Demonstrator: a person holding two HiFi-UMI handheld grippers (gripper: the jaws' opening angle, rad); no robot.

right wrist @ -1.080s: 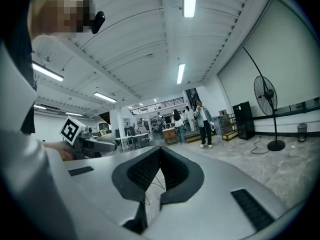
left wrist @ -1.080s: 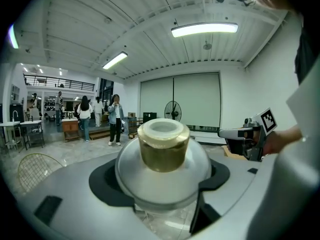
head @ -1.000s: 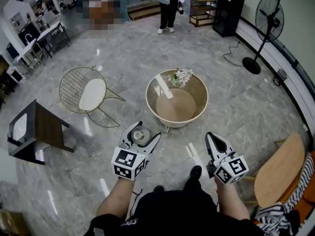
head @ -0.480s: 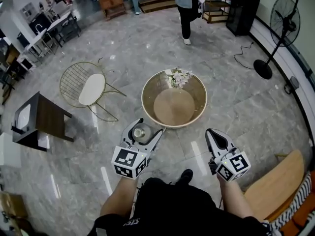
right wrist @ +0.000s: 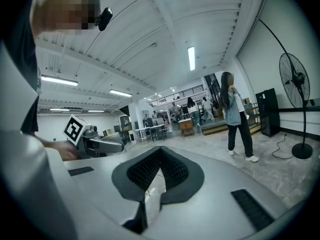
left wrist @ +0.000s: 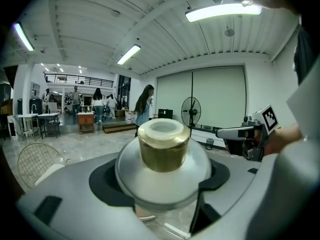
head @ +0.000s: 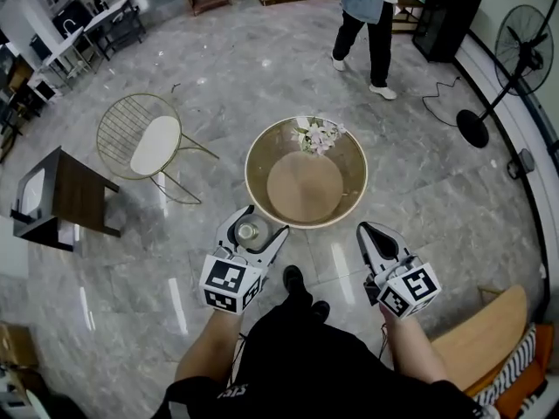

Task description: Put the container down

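— Gold-coloured cap on a rounded clear-glass body: that is the container (left wrist: 163, 151). Where does it sit?

— Between the jaws of the left gripper (head: 260, 223), which clamp the glass from either side. The cap points away from that gripper's camera. It is held off the floor, set down on nothing.

— Position against the furniture?

— In the head view it shows just beside the near-left rim of the round table (head: 253, 160), outside it, over the grey marble floor (head: 437, 199). Its height above the floor I cannot judge.

— The table itself?

— Gold-coloured wall, tan inner surface, a small bunch of pale flowers (head: 319, 135) at the far edge.

— Right gripper (head: 365, 230)?

— Jaws pressed together, tips meeting, nothing between them. It is held about level with the left one, on the other side of the wearer's dark shoe (head: 293, 279), and well apart from the container.

— Surroundings?

— A wire chair (head: 140, 145) with a white seat pad is left of the table, and a dark side table (head: 65, 201) is further left. A standing fan (head: 527, 35) is by the right wall. A person (head: 365, 16) in dark trousers and a light top stands beyond the table. There is a wooden surface (head: 480, 339) at lower right.
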